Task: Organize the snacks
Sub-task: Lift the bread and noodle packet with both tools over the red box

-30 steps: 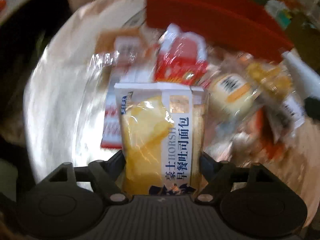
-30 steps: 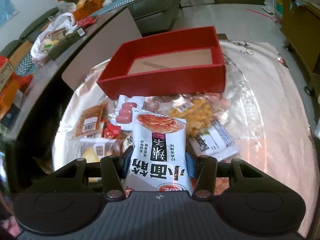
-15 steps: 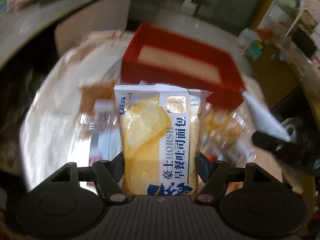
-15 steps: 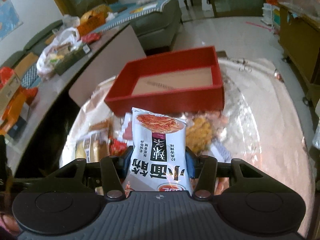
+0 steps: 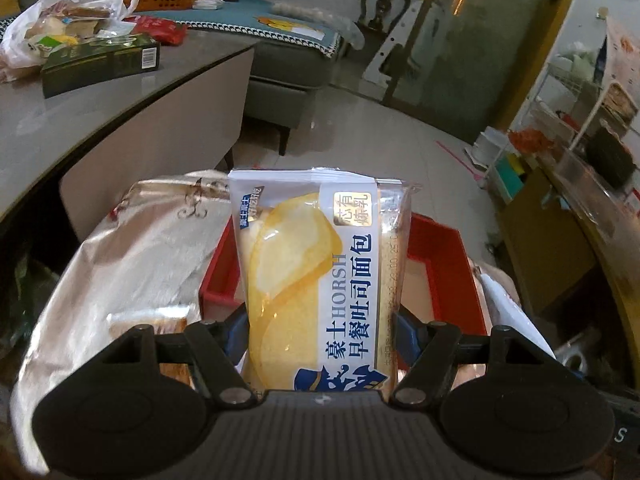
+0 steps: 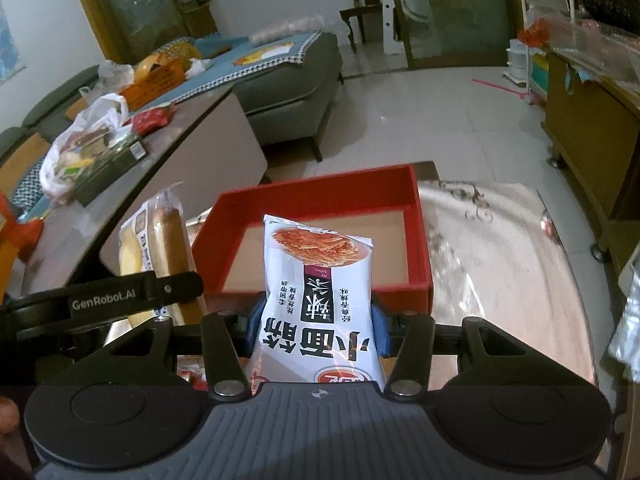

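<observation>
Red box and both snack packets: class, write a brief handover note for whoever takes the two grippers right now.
Left gripper: shut on the bread packet, held up in front of the red box.
Right gripper: shut on the noodle snack packet, also near the box.
Done: both packets picked up.
Left: the box looks empty; drop both in, then fetch the other snacks on the table.

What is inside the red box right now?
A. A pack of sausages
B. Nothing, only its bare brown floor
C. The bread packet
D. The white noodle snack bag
B: in the right wrist view the red box shows only its bare brown floor; both packets are clamped in tongs.
</observation>
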{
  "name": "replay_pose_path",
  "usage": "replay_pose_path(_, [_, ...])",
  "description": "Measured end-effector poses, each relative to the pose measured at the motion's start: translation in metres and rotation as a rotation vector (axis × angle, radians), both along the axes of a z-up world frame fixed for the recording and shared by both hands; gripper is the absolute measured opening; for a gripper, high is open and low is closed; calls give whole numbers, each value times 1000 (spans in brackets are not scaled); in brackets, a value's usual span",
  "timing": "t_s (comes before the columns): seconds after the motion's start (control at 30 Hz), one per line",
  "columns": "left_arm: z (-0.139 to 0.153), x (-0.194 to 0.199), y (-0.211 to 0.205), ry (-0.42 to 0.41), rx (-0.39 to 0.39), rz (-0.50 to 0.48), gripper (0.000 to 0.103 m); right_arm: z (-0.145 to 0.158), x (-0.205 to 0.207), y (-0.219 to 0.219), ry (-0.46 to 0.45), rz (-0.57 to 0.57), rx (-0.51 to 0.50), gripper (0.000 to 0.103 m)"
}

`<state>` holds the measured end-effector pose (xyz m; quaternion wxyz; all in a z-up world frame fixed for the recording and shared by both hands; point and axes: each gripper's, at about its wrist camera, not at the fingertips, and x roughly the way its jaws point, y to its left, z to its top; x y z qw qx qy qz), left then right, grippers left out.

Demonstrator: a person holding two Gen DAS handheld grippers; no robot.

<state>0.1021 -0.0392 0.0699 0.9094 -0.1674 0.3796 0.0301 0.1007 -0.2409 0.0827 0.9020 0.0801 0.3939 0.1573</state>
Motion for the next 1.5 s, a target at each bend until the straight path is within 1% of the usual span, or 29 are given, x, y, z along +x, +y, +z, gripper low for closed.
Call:
replay_pose_path(0.2, [-2, 32, 0, -1, -13, 15, 63, -3, 31, 10, -3, -13, -1, 58])
replay_pose_path(0.33, [-2, 46, -3, -14, 5, 13, 63, -6, 41, 18, -4, -7, -18, 58])
replay_pose_path(0.5, [0, 57, -2, -21, 8, 17, 63, -6, 50, 21, -10, -10, -37, 58])
replay_pose_path(0.63, [0, 65, -3, -33, 42, 29, 63, -8, 61, 20, -10, -18, -47, 59])
replay_pose_path(0.83, [-6, 76, -7, -21, 48, 18, 63, -12, 75, 23, -11, -14, -62, 59])
replay_pose_path(1.0, [-10, 84, -11, -22, 80, 14, 63, -18, 85, 23, -3, -22, -73, 59])
replay_pose_path(1.5, [-31, 98, -20, 29, 115, -3, 63, -39, 103, 21, 45, -36, -105, 59])
